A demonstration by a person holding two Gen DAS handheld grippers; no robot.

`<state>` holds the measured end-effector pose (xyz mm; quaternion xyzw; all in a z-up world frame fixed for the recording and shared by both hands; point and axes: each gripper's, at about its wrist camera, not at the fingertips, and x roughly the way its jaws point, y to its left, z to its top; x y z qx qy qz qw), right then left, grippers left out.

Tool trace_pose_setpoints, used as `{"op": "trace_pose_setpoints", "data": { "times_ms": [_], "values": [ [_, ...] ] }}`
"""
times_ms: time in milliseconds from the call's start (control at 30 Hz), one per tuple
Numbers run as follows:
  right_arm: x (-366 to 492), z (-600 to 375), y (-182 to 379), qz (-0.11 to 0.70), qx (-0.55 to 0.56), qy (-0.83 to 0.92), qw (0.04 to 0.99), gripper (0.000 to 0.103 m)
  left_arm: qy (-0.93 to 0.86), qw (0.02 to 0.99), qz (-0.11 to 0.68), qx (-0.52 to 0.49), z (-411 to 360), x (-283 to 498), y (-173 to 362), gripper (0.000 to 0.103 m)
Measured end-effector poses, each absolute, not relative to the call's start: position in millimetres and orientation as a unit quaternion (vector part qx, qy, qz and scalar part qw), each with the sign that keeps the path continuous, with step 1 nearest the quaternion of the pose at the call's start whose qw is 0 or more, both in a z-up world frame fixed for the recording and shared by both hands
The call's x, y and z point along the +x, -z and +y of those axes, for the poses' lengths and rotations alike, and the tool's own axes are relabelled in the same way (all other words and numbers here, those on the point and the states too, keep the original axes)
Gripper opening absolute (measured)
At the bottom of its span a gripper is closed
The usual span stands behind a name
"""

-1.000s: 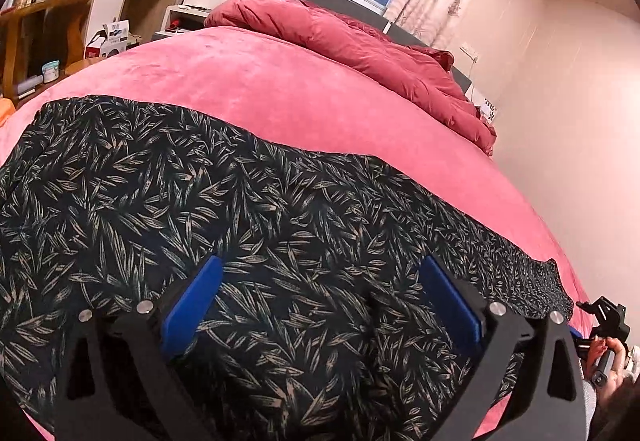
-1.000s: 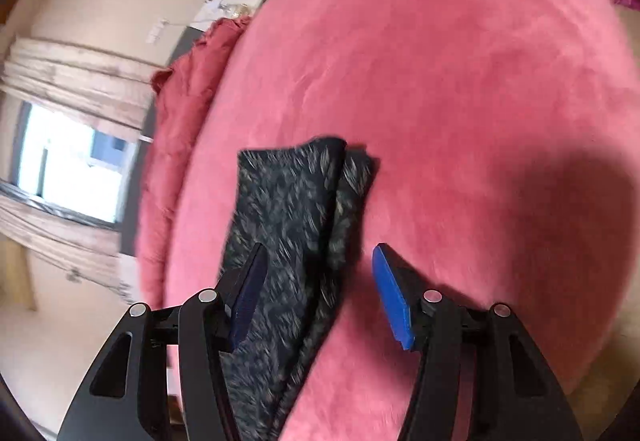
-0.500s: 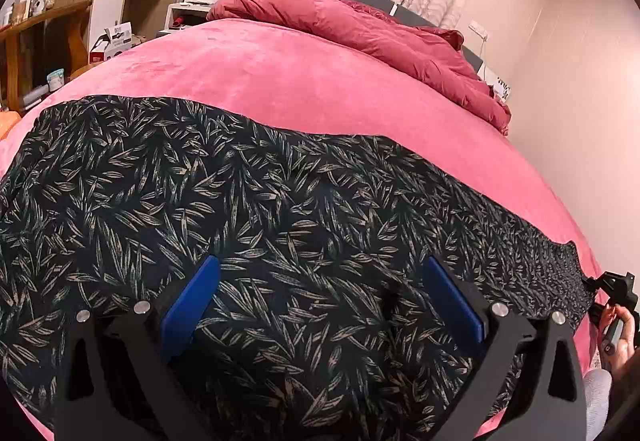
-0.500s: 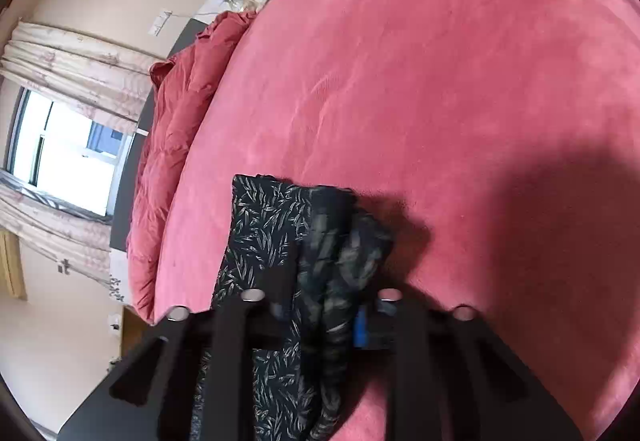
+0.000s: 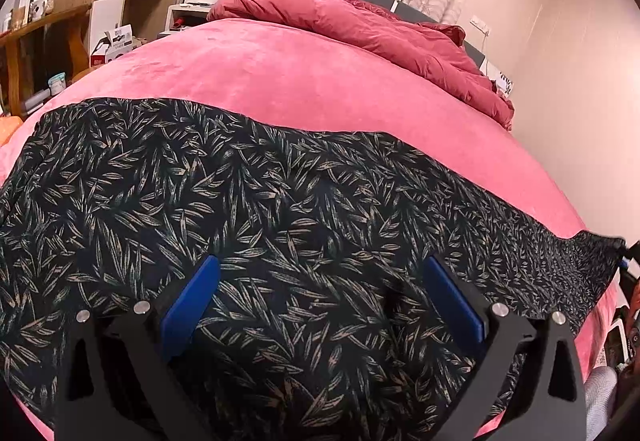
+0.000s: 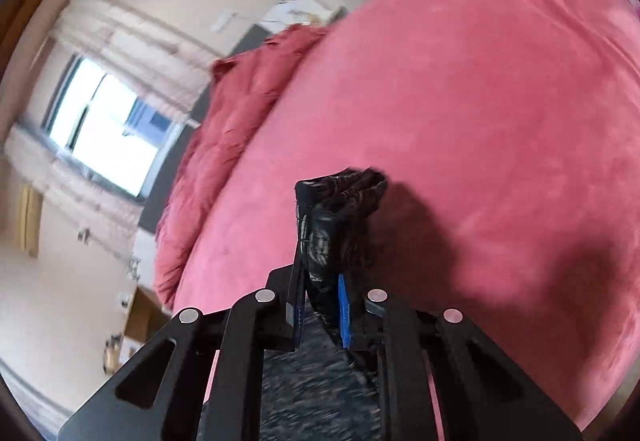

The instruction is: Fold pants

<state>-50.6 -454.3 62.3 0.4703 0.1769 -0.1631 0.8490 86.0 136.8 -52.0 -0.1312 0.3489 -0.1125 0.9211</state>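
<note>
Right gripper (image 6: pixel 322 305) closing, clamps pants (image 5: pixel 280 221) end above bed (image 5: pixel 320 89) edge; left gripper (image 5: pixel 320 293) open over cloth; carry end across, keep layers square

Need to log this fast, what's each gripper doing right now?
Left gripper: open, over the pants, holding nothing.
Right gripper: closing, pads pinching a bunched end of the pants.

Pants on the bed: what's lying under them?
Under the pants only the pink bedspread shows, around their edges. Anything beneath the fabric itself is covered.
</note>
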Motion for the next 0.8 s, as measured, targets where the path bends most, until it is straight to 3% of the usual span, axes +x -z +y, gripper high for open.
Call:
{"op": "trace_pose_setpoints", "data": {
  "times_ms": [433,800],
  "values": [
    [-5.2,-286.0,-107.0,0.213,0.353,-0.018,0.911,0.013,0.121,0.920,0.343,-0.144,142.4,83.9,54.4,0.101],
    [17.6,-150.6,-28.0,0.347,0.243,-0.180,0.888,0.013,0.127,0.919,0.341,-0.152,150.8,84.1,57.1,0.101]
  ]
}}
